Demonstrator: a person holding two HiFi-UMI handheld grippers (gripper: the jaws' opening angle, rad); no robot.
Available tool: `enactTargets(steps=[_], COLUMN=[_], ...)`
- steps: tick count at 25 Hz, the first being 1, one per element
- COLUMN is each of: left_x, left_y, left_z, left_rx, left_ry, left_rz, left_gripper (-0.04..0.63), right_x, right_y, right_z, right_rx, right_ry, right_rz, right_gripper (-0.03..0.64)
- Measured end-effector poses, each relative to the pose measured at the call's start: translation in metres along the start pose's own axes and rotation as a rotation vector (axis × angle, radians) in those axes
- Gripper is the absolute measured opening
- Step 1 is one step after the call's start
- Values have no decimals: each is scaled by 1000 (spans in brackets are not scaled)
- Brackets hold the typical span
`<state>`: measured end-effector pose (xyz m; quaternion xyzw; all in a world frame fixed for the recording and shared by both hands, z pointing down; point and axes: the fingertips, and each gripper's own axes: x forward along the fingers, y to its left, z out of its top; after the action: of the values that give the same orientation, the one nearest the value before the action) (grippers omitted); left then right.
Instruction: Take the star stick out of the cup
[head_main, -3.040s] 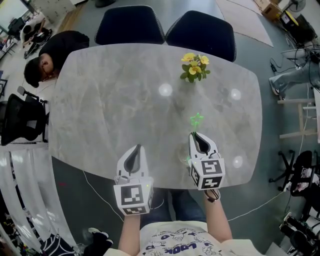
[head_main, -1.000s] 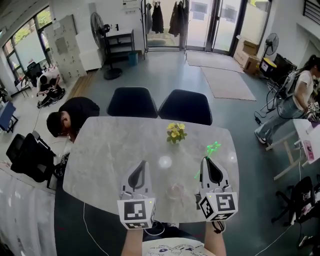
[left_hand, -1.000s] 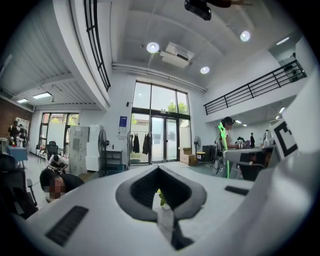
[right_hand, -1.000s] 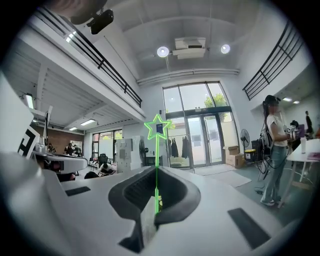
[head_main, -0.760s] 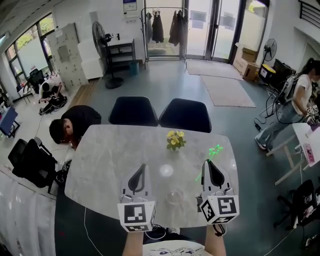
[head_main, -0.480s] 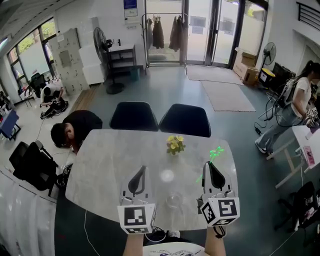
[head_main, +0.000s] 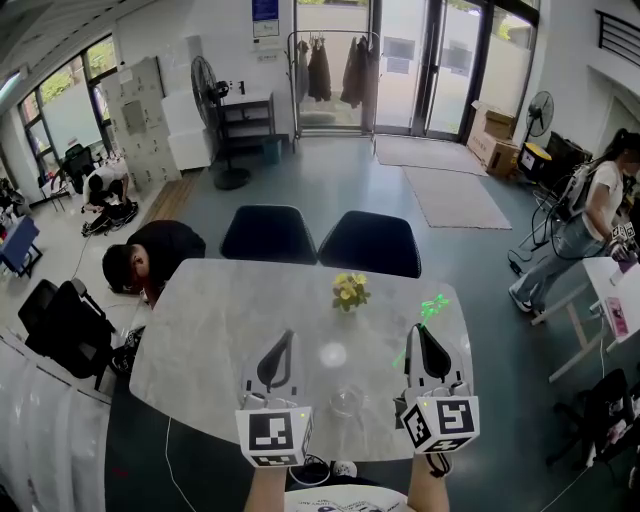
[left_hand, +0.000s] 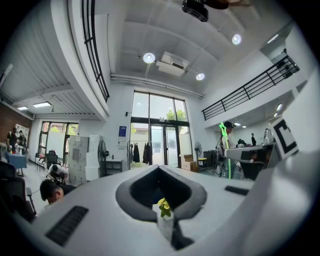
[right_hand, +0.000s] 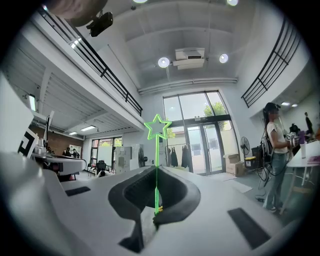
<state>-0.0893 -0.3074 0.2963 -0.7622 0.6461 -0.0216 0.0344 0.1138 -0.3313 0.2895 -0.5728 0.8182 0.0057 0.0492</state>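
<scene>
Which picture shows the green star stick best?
The right gripper view: the whole star stick stands upright, pinched in the right claw. The head view and left gripper view show it small.

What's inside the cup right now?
Nothing visible: the clear cup looks empty. The star stick is out, clamped in the right gripper. Its bottom is too small to judge.

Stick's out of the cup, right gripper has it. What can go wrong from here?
1. The right gripper pinches only the thin shaft of the star stick at its jaw tips, with the star well above them; it may pivot or slip.
2. The clear cup stands unheld between the two grippers, near the table's front edge; either could knock it when coming down.
</scene>
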Motion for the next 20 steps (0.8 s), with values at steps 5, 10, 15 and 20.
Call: enactTargets(steps=[5,10,15,20], left_x=[-2,-6,-11,-11], left_y=[-1,2,4,7], left_z=[0,1,1,3], left_rx=[5,3,2,3], left_ry=[-1,1,0,0], left_rz=[-4,1,6,9], left_gripper=[0,0,0,0], right_x=[-2,-4,-7,-5], right_y=[-1,3,7,9], right_z=[-1,1,-1,1], right_rx=[0,0,2,1], right_ry=[-1,0,5,7], right_rz=[0,4,7,10], right_gripper=[21,21,21,21])
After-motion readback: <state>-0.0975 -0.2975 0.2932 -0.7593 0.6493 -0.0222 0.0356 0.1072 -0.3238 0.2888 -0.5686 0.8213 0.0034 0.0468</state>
